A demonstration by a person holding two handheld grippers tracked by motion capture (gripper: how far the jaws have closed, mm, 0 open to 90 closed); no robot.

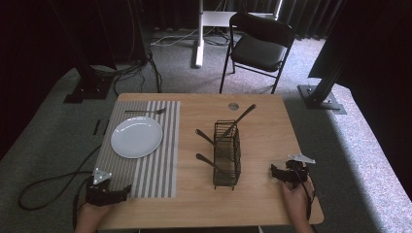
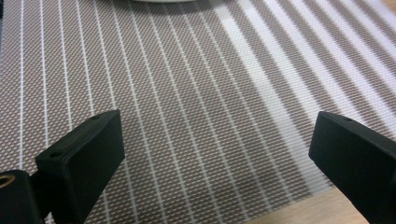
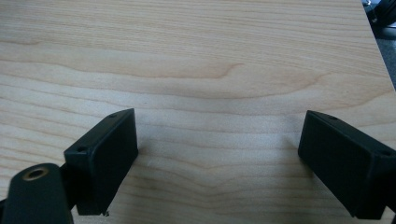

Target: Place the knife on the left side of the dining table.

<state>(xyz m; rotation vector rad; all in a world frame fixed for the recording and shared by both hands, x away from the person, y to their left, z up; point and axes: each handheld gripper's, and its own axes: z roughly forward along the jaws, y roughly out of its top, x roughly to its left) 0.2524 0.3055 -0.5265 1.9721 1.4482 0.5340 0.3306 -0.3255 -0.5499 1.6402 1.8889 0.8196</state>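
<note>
While your hands sit at the near edge of the table (image 1: 262, 109), both grippers are spread wide with nothing between the jaws. Your left gripper (image 1: 127, 190) rests at the near left corner of the striped mat (image 1: 165, 145); in the left gripper view its jaws hang over the mat (image 2: 187, 116), the table's wood showing at the bottom right. Your right gripper (image 1: 273, 171) is at the near right, over bare wood (image 3: 196, 70), just right of the wire caddy (image 1: 227, 155). The caddy stands mid-table, holding dark-handled utensils (image 1: 238, 122) that lean out left and far. A white plate (image 1: 136, 137) lies on the mat's far half, a fork (image 1: 145, 112) beyond it on the mat. A black chair (image 1: 260, 43) stands past the far edge.
</note>
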